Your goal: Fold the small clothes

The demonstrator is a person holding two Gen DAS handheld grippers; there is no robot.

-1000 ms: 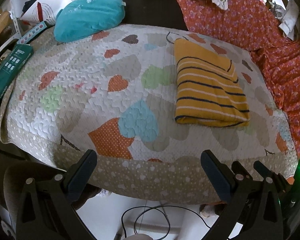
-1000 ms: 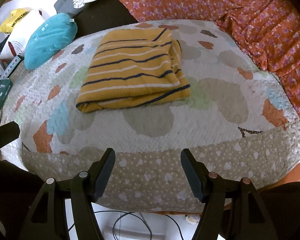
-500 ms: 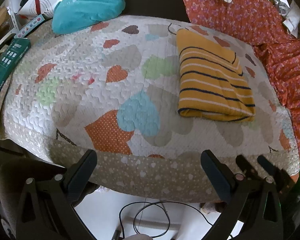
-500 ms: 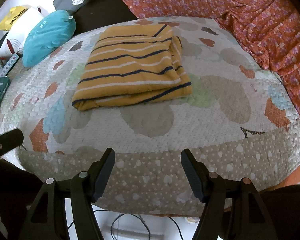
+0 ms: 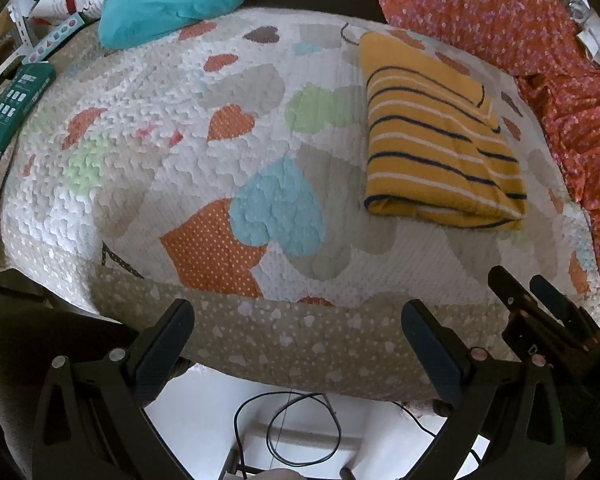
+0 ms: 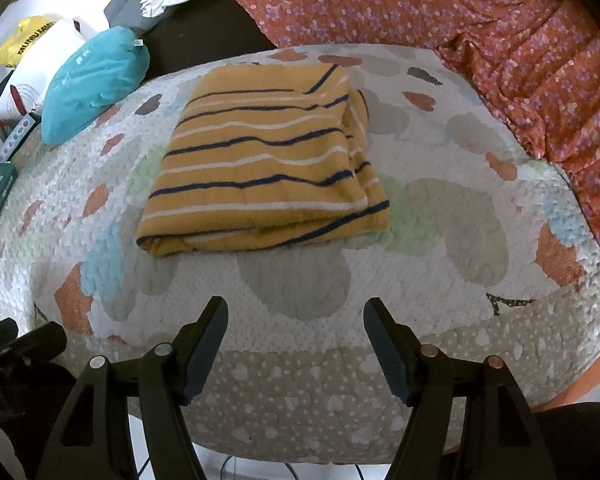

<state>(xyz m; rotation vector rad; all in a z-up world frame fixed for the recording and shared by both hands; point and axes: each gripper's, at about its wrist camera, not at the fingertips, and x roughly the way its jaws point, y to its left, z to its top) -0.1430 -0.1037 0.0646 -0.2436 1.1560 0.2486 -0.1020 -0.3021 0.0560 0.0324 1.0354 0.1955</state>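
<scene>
Advancing over half a second: both grippers, left gripper (image 5: 298, 326) and right gripper (image 6: 296, 328), fingers wide, empty. Striped garment (image 6: 264, 168) folded on quilt (image 6: 440, 280), right gripper's 12 o'clock; fold apparently finished.

The left gripper (image 5: 298, 322) and right gripper (image 6: 296, 320) were matte black, with triangular cut-outs, silver rivets, and dark-blue ribbed pads (image 6: 384, 350) lining each finger.
</scene>
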